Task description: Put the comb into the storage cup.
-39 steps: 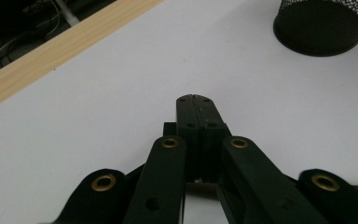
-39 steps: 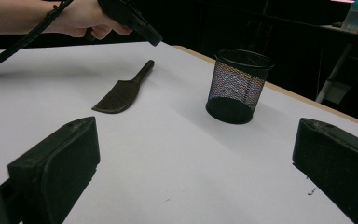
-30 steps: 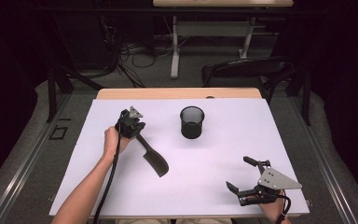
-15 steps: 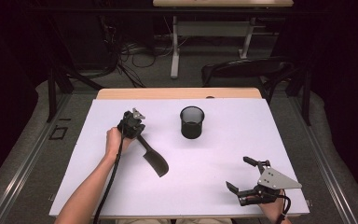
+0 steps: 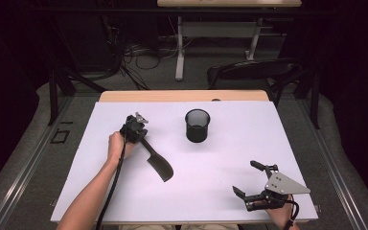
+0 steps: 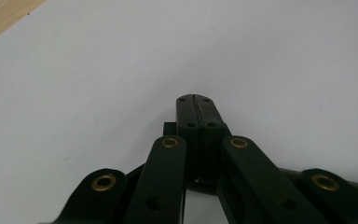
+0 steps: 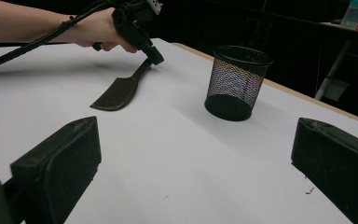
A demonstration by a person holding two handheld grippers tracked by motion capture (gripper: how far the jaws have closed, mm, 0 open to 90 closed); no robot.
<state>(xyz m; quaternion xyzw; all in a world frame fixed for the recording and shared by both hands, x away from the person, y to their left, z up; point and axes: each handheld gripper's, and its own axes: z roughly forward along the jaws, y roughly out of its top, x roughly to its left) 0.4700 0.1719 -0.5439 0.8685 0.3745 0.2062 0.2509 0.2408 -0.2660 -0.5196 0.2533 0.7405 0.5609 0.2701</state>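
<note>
A black spatula (image 5: 159, 165) lies flat on the white table top (image 5: 211, 191), its handle running up-left to my left gripper (image 5: 140, 138). That gripper is shut. In the left gripper view its pads (image 6: 186, 114) meet flush with nothing between them, and a dark bar crosses beneath the jaws. From the right gripper view, the left gripper (image 7: 154, 57) has its tip at the end of the spatula (image 7: 116, 95) handle. Whether it presses on the handle I cannot tell. My right gripper (image 5: 246, 177) rests open at the front right, pads (image 7: 60, 163) wide apart.
A black mesh cup (image 5: 197, 125) stands upright mid-table toward the back, also in the right gripper view (image 7: 237, 84). A bare wooden strip (image 5: 182, 96) edges the table's far side. Behind it are desk legs, cables and a dark chair.
The left hand and its gripper have shifted very slightly toward the spatula handle. The spatula, the cup and the right gripper have not moved.
</note>
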